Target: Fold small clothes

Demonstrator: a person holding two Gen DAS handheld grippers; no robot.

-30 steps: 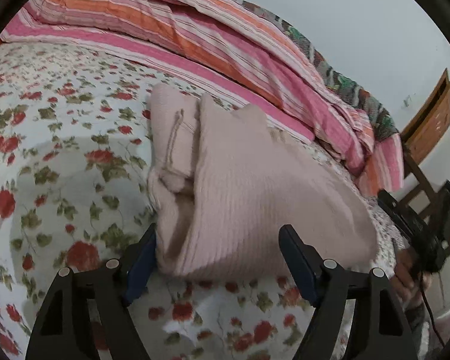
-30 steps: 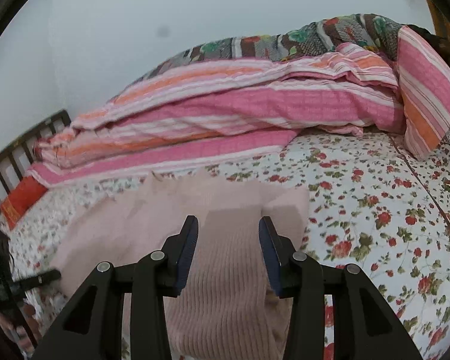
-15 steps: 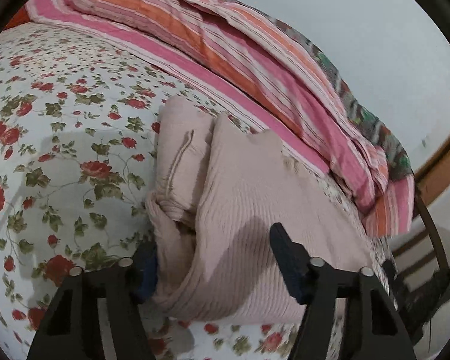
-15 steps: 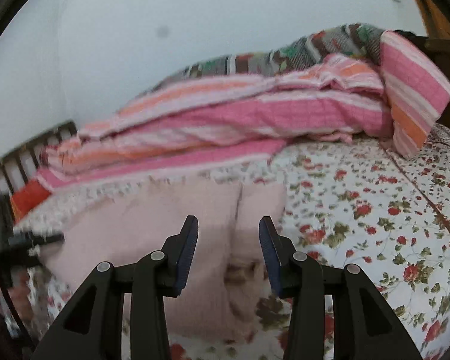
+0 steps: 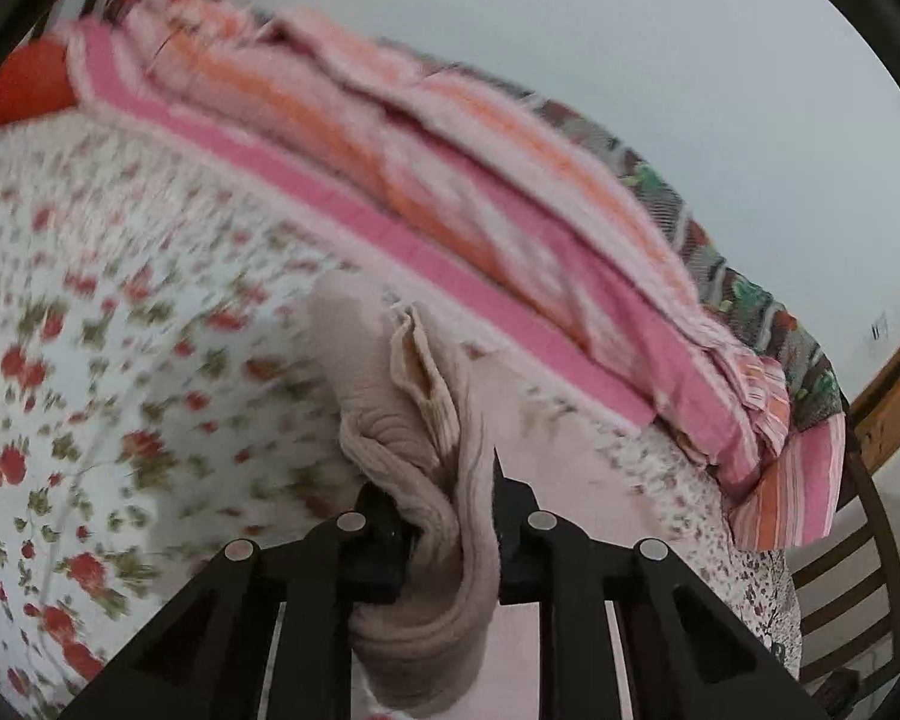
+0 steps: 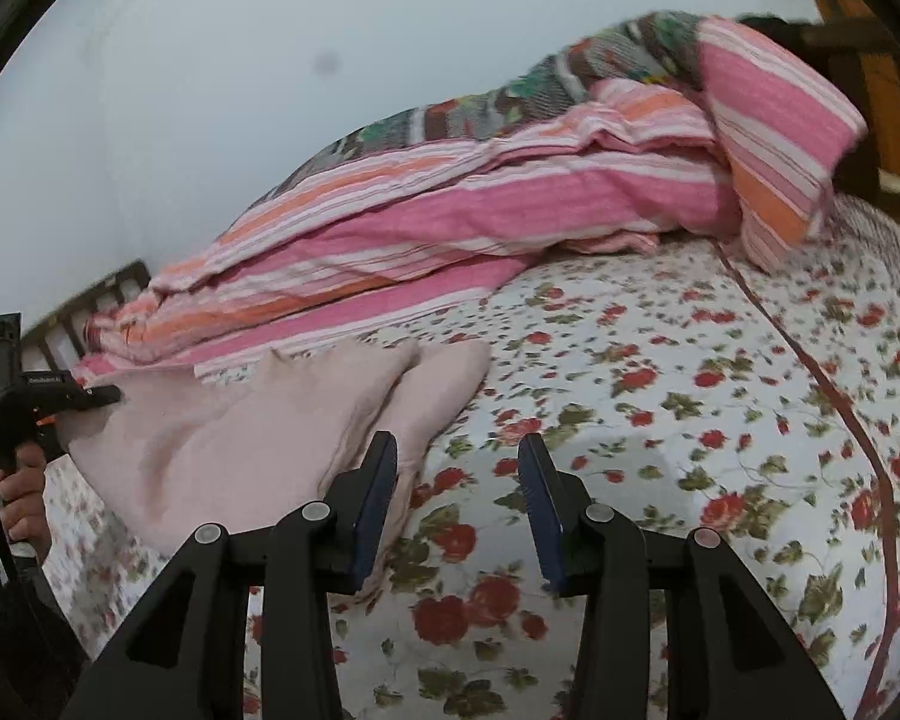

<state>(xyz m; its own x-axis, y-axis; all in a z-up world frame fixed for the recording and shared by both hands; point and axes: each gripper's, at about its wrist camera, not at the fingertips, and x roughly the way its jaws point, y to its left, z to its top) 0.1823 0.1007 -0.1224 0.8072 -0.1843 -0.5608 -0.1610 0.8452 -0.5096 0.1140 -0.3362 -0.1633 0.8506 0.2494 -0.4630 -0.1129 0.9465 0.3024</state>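
Observation:
A pale pink ribbed garment (image 5: 402,414) lies partly folded on the floral bed sheet (image 5: 90,360). The jaws of my left gripper (image 5: 444,498) are closing, with a bunched fold of the garment's edge pinched between them and raised off the sheet. In the right wrist view the same garment (image 6: 240,438) slopes up to the left gripper (image 6: 99,396), which a person's hand (image 6: 21,486) holds at the far left. My right gripper (image 6: 455,456) hangs open over bare sheet just right of the garment, nothing between its fingers.
A heaped pink-and-orange striped quilt (image 6: 450,210) runs along the wall side of the bed, over a patterned blanket (image 6: 540,84). A red pillow (image 5: 24,84) lies by the dark bed rail (image 6: 120,282). A wooden chair (image 5: 858,570) stands past the bed's corner.
My left gripper's jaws have come together on the garment's edge and lifted it, bunching the cloth. The right gripper slid right, off the garment, and stayed open.

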